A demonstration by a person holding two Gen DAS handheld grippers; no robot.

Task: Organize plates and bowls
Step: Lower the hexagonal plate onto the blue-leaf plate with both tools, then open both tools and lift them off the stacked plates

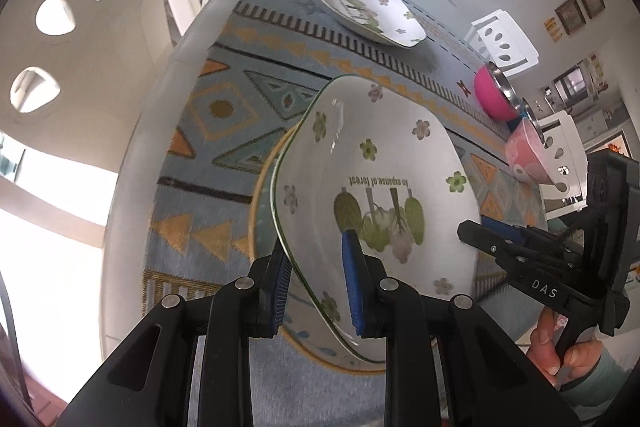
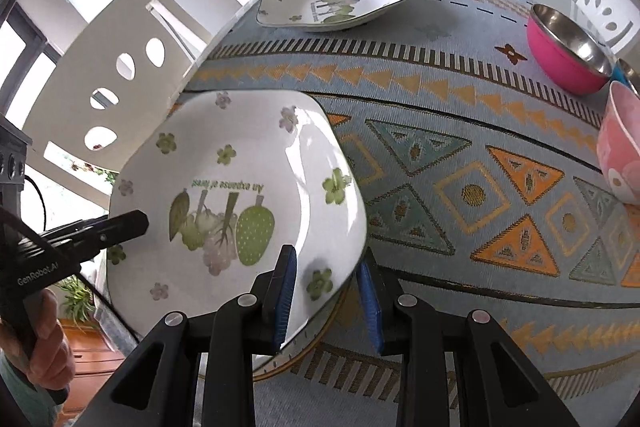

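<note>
1. Forest-print plate [image 1: 384, 195] hangs tilted just above a round gold-rimmed plate [image 1: 260, 227], which lies on the patterned table runner [image 1: 208, 131] at the near edge of the surface. One landmark serves for all places: the gold-rimmed plate.

2. Left hand-held gripper [image 1: 316, 275] straddles the forest-print plate's near-left rim, one blue pad inside the dish and one outside; the pads look a little apart from the rim, so I cannot tell whether they truly pinch it.

3. Right hand-held gripper [image 2: 328, 291] brackets the opposite corner the same way, one pad above the rim, one beneath; again the pinch itself is unclear.

4. The step in hand seems to be seating this plate on the gold-rimmed one. To do it well, level the tilt first, bringing the raised far edge down evenly with both sides.

5. Centre it over the gold-rimmed plate before lowering, since a square dish on a round one could rock if it sits off-centre.

6. Let the pads spread only once the base rests; glazed ceramic is likely slippery and could slide or chip.

7. Beyond the gold-rimmed plate waits a matching forest-print plate [image 2: 332, 1]; to its far right stand a magenta steel bowl [image 2: 568, 51] and a pink bowl [image 2: 620, 151].
</note>
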